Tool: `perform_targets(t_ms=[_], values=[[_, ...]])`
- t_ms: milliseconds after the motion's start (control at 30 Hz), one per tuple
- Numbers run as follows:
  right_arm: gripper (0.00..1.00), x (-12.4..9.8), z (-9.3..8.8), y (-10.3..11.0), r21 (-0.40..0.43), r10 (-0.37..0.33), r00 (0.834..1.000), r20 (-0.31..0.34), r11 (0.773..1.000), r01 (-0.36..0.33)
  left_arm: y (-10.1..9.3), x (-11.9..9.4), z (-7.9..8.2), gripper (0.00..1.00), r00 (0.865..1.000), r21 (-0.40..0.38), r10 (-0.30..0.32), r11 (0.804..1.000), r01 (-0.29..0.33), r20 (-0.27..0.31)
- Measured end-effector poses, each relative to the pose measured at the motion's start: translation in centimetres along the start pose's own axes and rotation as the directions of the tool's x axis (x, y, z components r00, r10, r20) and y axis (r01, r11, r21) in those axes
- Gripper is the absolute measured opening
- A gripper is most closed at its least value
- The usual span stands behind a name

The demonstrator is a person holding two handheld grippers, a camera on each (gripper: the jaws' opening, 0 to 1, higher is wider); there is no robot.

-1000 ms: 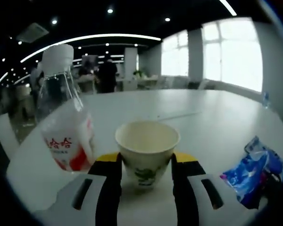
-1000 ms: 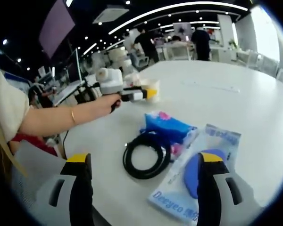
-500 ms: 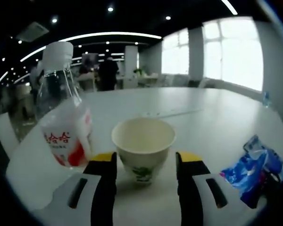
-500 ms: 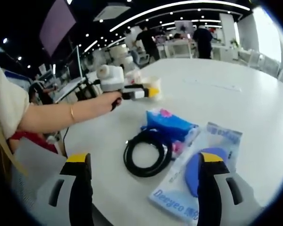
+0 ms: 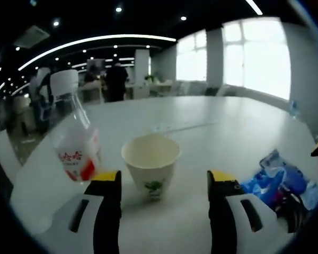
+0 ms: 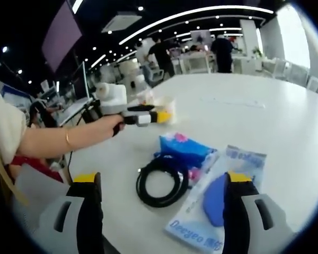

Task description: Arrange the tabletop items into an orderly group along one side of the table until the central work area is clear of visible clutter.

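A paper cup [image 5: 150, 164] with a green print stands upright on the white table [image 5: 228, 127], just right of a clear bottle [image 5: 71, 140] with a white cap and red label. My left gripper [image 5: 163, 182] is open; its yellow-tipped jaws stand a little short of the cup, one on each side, not touching it. In the right gripper view, the left gripper [image 6: 164, 115] is held by a person's hand at the table's far left. My right gripper [image 6: 163, 185] is open above a coiled black cable [image 6: 160, 181], a blue packet [image 6: 183, 148] and a clear bag [image 6: 222, 198] holding a blue item.
The blue packet [image 5: 278, 177] and part of the cable [image 5: 291, 203] lie at the right in the left gripper view. A thin strip [image 5: 185, 127] lies farther back on the table. The table edge [image 6: 85, 159] runs near the person's arm. People and desks fill the background.
The left gripper has opened wider and drawn back from the cup, which stays standing beside the bottle. The right gripper has barely moved.
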State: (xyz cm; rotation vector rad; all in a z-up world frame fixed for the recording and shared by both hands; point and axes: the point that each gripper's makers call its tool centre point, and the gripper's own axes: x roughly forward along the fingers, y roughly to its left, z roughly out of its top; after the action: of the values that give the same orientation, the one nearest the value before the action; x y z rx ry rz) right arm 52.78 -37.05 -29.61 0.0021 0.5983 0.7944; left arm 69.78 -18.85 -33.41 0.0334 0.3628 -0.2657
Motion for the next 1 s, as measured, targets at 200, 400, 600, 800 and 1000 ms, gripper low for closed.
perform_targets(t_ms=[200,400,600,800,1000], values=[[0.93,-0.4,1.3,-0.9,0.027,-0.039,0.997,0.066,0.999,0.038,-0.7,-1.8,0.9,0.7,1.0,0.031,-0.017,0.999,0.016,0.016],[0.89,-0.6,2.3,-1.3,0.057,-0.062,0.991,0.118,0.997,0.055,-1.1,-3.7,2.2,0.81,0.999,0.026,-0.034,0.999,0.033,0.029],[0.89,-0.8,3.0,-1.2,0.044,-0.069,0.986,0.15,0.997,0.063,-1.8,-5.7,3.0,0.86,0.999,0.071,-0.039,0.997,0.037,0.034],[0.93,-0.8,3.4,-1.4,0.016,-0.068,0.986,0.155,0.998,0.066,-2.3,-7.9,3.7,0.96,0.998,0.04,-0.056,0.998,0.055,0.033],[0.92,-0.6,3.7,-1.9,0.035,-0.07,0.984,0.163,0.997,0.065,-2.6,-9.7,4.2,0.99,0.998,0.073,-0.048,0.996,0.046,0.031]])
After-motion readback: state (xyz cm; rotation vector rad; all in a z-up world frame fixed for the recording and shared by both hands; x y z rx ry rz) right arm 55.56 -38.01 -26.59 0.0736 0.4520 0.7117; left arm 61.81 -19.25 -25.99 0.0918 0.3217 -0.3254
